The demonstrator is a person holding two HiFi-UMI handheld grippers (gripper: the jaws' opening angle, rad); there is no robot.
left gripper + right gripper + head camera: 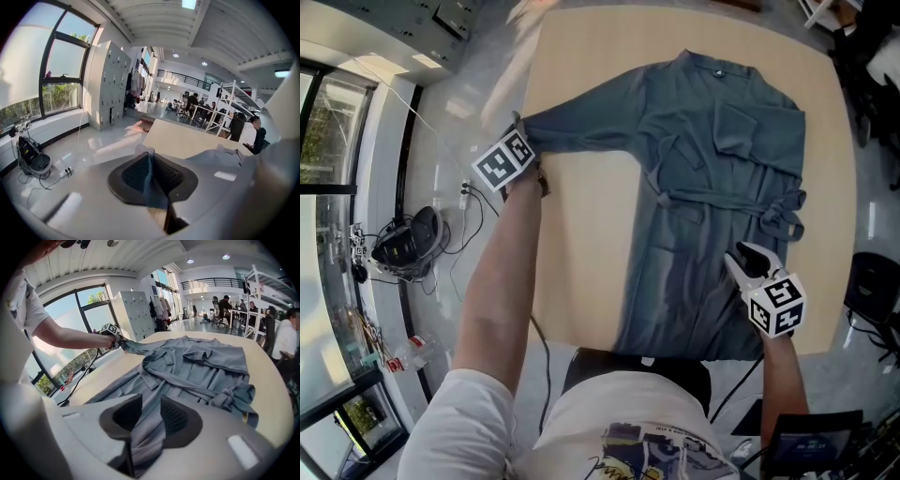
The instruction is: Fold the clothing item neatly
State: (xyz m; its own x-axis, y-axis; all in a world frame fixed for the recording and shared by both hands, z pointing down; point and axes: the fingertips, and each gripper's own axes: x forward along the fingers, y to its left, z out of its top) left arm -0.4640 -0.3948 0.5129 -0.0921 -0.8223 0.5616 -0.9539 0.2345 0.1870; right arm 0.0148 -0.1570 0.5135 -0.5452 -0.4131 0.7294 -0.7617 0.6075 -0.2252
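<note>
Head view has the robe point(712, 159) spread flat on the table point(581, 272), collar at the far side, belt point(722, 199) tied across the waist. One sleeve point(581, 127) runs out sideways to the left tongs point(150, 172), whose jaws are nearly together on the cuff, a thin blue layer pinched between the pads, by the table's edge. The right tongs point(149, 416) are partway closed, clamped on a bunched fold near the hem; the rest of the robe lies ahead of them and off to their left. The cloth looks light, limp and a little slick — it will likely sag and drag rather than hold a crease, and the loose belt ends may trail. Best holds, I judge, are seams and edges — cuff, shoulder, hem corner — taken deep enough that no layer slips out
</note>
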